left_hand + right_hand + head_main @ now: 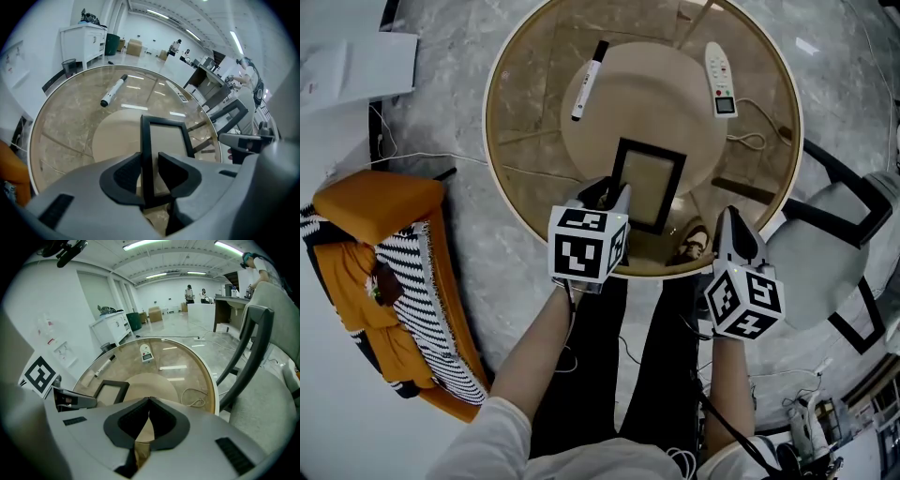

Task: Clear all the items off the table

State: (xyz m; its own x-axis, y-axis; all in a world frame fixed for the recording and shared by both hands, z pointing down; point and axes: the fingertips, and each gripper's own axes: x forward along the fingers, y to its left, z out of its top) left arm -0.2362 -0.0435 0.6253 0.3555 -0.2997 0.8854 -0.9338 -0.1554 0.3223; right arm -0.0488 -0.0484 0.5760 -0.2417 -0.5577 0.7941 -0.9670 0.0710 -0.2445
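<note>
Forearms extended forward, one per gripper. Left gripper (614, 192) at the near rim of the round glass table (490, 122), jaws closing around the left rail of the picture frame (649, 185), a sliver of gap showing at the right pad. Right gripper (727, 214) just beside the frame's near right corner, jaws together, empty. Frame flat, long axis running away from the person, near end close to the rim. Beyond, bare glass, then marker (589, 67) far left and remote (720, 79) far right. Chair (825, 244) crowds the right edge.

Text: none legible | remote (720, 77) — print too small to read
</note>
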